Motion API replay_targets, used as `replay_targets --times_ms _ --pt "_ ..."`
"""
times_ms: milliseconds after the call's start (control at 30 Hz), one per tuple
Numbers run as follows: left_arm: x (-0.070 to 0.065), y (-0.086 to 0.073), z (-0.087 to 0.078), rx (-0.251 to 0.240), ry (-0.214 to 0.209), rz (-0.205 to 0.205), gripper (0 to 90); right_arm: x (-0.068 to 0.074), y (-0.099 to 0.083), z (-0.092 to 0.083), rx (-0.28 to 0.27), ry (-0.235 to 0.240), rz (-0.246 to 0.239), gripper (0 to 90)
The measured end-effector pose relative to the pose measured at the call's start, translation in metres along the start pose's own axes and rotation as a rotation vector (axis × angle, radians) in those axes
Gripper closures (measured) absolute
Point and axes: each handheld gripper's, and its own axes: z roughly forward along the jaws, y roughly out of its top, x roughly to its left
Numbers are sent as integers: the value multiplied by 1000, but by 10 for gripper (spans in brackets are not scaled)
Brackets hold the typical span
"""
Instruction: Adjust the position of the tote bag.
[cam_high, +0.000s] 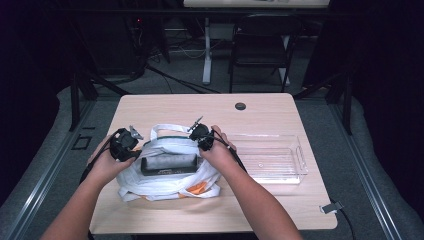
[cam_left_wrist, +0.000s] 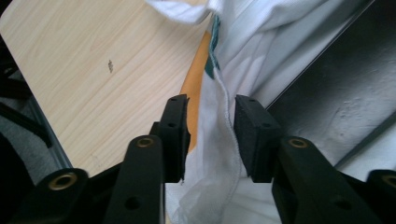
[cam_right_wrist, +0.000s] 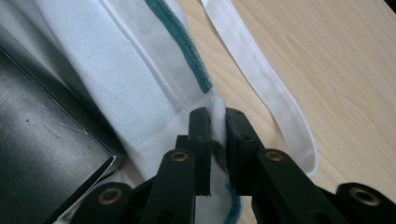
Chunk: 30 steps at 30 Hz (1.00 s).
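White cloth bag (cam_high: 167, 172) on wooden surface (cam_high: 260, 112), black box (cam_high: 167, 163) inside. Right gripper (cam_right_wrist: 217, 122) fingers clamped on bag's rim; left gripper (cam_left_wrist: 211, 122) fingers apart, rim fabric loose between them.

Both grippers are black, with brass-ringed screw holes on the fingers (cam_right_wrist: 201, 135) and trailing black cables.

Bag (cam_high: 165, 182) on table (cam_high: 260, 112), box (cam_high: 167, 164) in it; clear bin (cam_high: 270, 159) just right of bag.
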Motion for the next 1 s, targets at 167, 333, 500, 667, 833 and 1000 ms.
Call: replay_targets --times_ms 167,333,500,667,833,1000 --pt "3 0 2 7 24 -10 780 0 -1 0 -2 0 -7 821" --pt "8 -3 7 29 31 -27 850 -1 -1 -1 5 4 -12 821" --pt "13 -7 12 27 28 -59 854 0 -1 0 -5 3 -5 821" --pt "19 -8 20 28 20 -101 858 1 -2 1 -4 3 -11 821" --pt "23 -10 27 34 11 -127 860 1 -1 0 2 4 -19 821" --pt "23 -11 32 35 5 -144 863 1 -2 1 4 3 -23 821"
